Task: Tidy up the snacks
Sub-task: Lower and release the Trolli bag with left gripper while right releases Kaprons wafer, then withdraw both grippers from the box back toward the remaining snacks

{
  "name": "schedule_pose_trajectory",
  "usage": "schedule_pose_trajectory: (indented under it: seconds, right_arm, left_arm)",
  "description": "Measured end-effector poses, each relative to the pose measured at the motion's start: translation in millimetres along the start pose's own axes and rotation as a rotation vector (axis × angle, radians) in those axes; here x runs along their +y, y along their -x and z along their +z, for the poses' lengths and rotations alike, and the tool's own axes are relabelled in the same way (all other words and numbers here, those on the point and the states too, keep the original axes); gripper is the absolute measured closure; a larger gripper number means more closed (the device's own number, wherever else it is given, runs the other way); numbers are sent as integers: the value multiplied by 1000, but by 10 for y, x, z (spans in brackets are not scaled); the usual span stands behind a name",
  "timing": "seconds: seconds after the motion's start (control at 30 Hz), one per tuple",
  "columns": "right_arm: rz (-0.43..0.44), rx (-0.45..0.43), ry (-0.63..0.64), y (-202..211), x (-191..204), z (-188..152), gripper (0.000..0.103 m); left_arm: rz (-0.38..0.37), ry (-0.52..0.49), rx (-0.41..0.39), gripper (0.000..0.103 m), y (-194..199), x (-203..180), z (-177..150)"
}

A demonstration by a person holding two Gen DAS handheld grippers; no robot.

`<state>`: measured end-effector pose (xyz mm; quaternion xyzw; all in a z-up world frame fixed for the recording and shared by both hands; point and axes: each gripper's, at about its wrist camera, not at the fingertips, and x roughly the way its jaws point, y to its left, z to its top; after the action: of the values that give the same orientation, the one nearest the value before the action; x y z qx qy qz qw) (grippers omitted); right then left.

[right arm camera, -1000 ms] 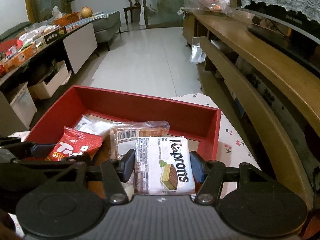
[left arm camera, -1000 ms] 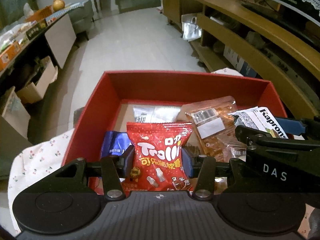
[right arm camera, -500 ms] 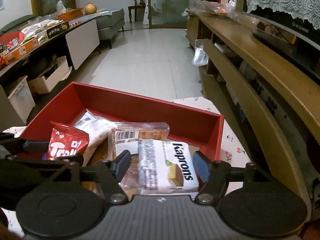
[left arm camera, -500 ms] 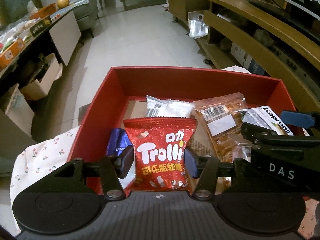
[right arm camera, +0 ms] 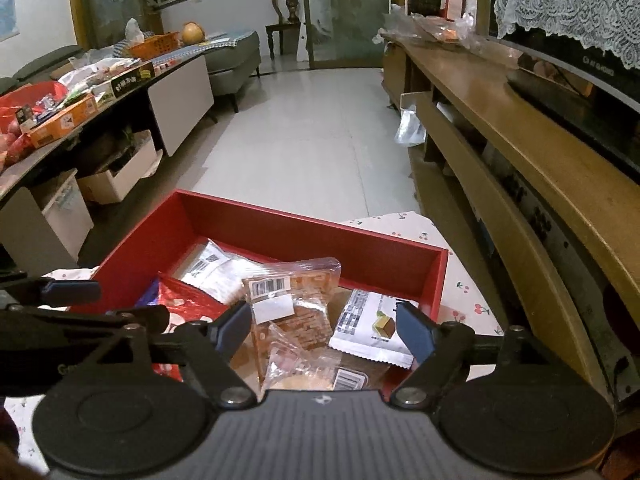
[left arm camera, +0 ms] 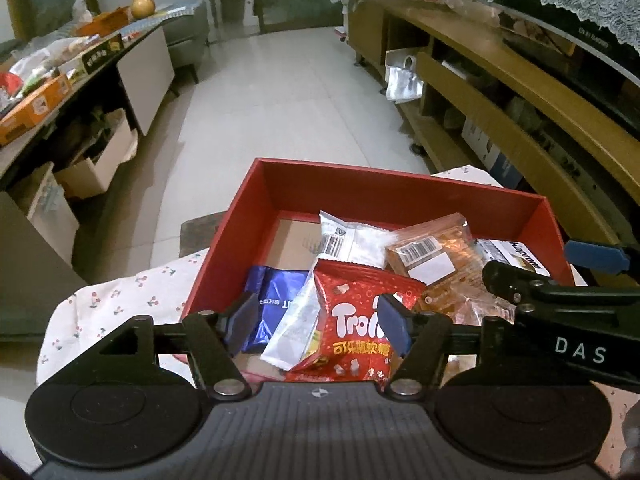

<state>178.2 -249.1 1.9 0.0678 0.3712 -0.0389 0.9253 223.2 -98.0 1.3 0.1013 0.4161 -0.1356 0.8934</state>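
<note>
Cherry-print cloth (left arm camera: pixel 120 312) over a low stand carries the red box (left arm camera: pixel 400 196), snacks pooled toward its near and right side, bare cardboard floor showing at the far left; judged mid-task, with gathering into one container the evident purpose. Item one: red Trolli bag (left arm camera: pixel 360 320), lying tilted on the pile at the near wall, propped on a white packet (left arm camera: pixel 292 328) and overlapping a blue packet (left arm camera: pixel 276 300). Left gripper (left arm camera: pixel 318 322) hovers just above it, jaws apart, touching nothing, the bag's tilt suggesting it was dropped loose rather than laid flat. Item two: Kaprons wafer pack (right arm camera: pixel 372 328), flat in the near right corner against the wall; right gripper (right arm camera: pixel 326 328) above it, jaws likewise spread and empty. Item three: clear biscuit pack (right arm camera: pixel 296 304) with barcode label, centre, leaning on smaller clear wrapped pieces (right arm camera: pixel 304 368). Item four: white barcoded sachet (right arm camera: pixel 216 268), further back. Both tools sit side by side over the near rim, each visible in the other's view, so a next grasp would need care to avoid a clash. Surroundings: pale tiled floor (right arm camera: pixel 312 140); long wooden shelf unit (right arm camera: pixel 520 184) on the right under lace cloth (right arm camera: pixel 560 8); cluttered counter (right arm camera: pixel 80 92) on the left with boxes, an orange basket and a round fruit (right arm camera: pixel 193 32); chair (right arm camera: pixel 286 8) and glass door at the far end
</note>
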Motion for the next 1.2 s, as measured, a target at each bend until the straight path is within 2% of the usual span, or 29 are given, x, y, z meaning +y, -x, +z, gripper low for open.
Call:
schedule_pose_trajectory:
  seconds: [0.9,1.2]
  right_arm:
    - [36,2,23,587,124,-338,7]
    - [94,76,91,703,393,-658,7]
  left_arm:
    - [-27,-21,-28,29,549,29,-376]
    - [-38,-11,46,30,684,228,-779]
